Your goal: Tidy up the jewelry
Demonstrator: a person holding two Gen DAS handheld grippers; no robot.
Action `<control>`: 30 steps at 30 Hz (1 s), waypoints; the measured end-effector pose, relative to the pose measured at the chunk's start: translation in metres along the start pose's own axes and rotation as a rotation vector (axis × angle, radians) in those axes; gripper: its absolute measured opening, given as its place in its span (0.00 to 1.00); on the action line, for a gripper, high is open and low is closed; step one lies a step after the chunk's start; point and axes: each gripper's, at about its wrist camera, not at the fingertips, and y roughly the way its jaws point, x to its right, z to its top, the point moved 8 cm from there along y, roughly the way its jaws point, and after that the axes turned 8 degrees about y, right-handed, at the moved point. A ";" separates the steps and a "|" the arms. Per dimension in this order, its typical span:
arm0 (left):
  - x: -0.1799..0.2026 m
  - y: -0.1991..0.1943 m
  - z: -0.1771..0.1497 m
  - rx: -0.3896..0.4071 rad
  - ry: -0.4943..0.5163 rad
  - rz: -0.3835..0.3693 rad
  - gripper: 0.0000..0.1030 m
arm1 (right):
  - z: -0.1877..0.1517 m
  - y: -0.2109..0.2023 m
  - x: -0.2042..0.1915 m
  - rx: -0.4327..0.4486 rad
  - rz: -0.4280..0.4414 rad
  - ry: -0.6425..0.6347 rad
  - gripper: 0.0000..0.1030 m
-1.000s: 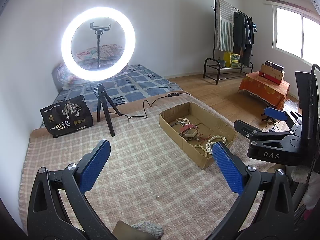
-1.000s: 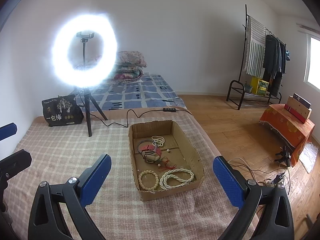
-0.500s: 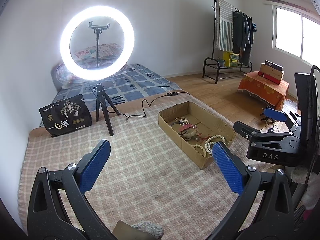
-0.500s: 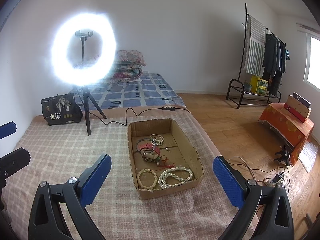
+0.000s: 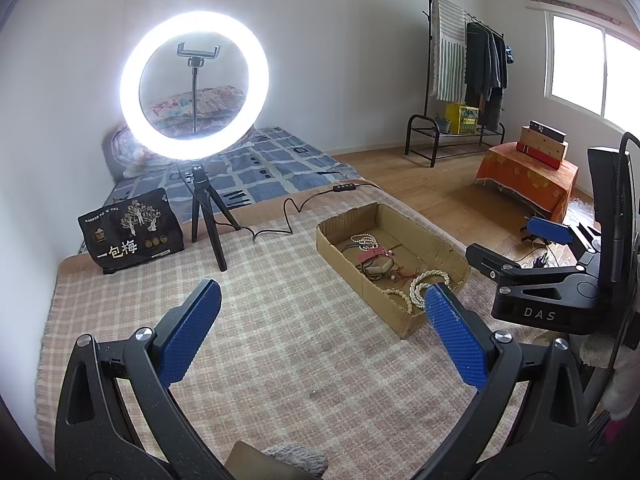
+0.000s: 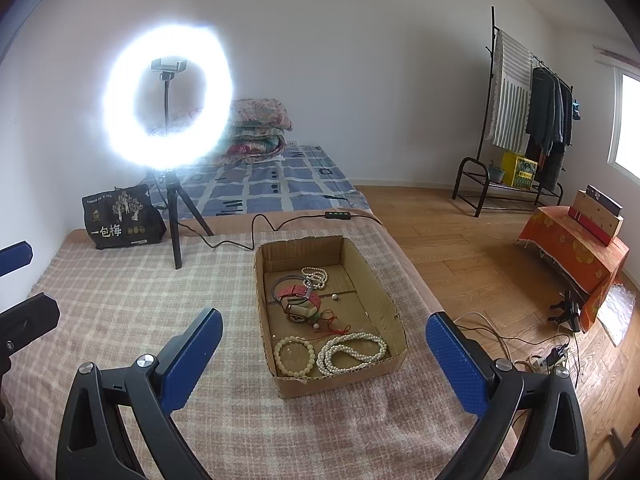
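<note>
A shallow cardboard box (image 6: 392, 312) (image 5: 352, 222) lies on a checked blanket and holds jewelry. Inside are a long white pearl necklace (image 6: 352, 354) (image 5: 424, 286), a cream bead bracelet (image 6: 294, 354), a small white bead strand (image 6: 316, 276) (image 5: 364, 242), and a red strap tangled with a dark ring and red cord (image 6: 298, 300) (image 5: 374, 262). My right gripper (image 6: 322, 346) hangs open above the box's near end, holding nothing. My left gripper (image 5: 320, 320) is open over the blanket, left of the box. In the left wrist view the right gripper's body (image 5: 552, 280) shows at the right.
A lit ring light on a black tripod (image 5: 196, 88) (image 6: 168, 100) stands at the blanket's far side, its cable (image 6: 256, 232) trailing past the box. A black printed bag (image 5: 130, 230) leans beside it. Wooden floor with cables (image 6: 532, 344) lies right of the blanket edge.
Both views have drifted slightly; the box sits marginally nearer and more to the left in frame. Both grippers stay open and nothing in the box has moved.
</note>
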 end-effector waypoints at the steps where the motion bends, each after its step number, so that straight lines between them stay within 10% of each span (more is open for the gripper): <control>1: -0.001 0.000 0.000 0.000 0.000 0.001 1.00 | 0.000 0.000 0.000 0.000 0.000 0.000 1.00; 30: 0.001 -0.003 -0.005 -0.014 0.007 0.035 1.00 | -0.004 0.004 0.005 -0.014 -0.018 -0.011 1.00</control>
